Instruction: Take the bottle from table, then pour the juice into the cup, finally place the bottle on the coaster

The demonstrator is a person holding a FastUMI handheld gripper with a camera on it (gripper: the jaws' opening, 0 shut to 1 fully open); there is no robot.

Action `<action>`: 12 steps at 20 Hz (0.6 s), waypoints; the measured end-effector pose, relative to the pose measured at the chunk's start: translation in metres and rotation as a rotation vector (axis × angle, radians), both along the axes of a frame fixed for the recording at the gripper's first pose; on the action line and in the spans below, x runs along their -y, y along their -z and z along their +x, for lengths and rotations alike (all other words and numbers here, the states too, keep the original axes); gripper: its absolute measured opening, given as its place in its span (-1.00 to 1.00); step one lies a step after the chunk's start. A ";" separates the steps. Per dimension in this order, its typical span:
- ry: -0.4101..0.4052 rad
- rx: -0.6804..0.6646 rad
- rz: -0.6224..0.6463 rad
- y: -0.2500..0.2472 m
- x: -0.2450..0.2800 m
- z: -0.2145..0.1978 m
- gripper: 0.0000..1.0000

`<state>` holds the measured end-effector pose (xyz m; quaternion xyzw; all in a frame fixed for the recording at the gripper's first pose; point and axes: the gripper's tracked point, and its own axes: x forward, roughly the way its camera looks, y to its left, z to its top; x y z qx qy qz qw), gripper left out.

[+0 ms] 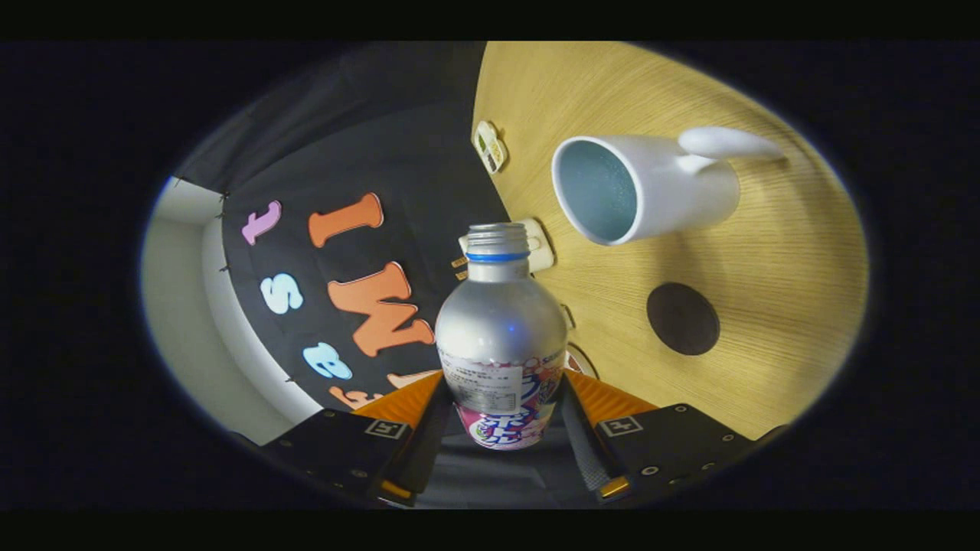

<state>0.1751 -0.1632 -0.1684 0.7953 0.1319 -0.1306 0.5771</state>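
Item: silver bottle held in the gripper, tipped sideways over a wooden table.

Gripper view: the gripper (501, 417) has both fingers pressed against the labelled lower body of the bottle (501, 337), one on each side, so the bottle sits clamped between them. The bottle is silver with a blue neck ring; its mouth is uncapped and points ahead, away from the fingers. The whole scene appears rolled, with the table (766, 252) standing to one side of the bottle and the booth's black cloth wall to the other. On the table: a white cup (651, 187) with a handle and pale blue inside, its opening facing toward the bottle's mouth but apart from it; a dark round coaster (683, 318), bare, near the cup and beside the bottle's shoulder.
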 end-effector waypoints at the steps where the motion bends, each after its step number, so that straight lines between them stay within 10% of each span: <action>1: 0.002 -0.002 0.005 0.001 0.001 0.000 0.51; 12: 0.016 0.010 0.081 -0.002 -0.001 0.001 0.50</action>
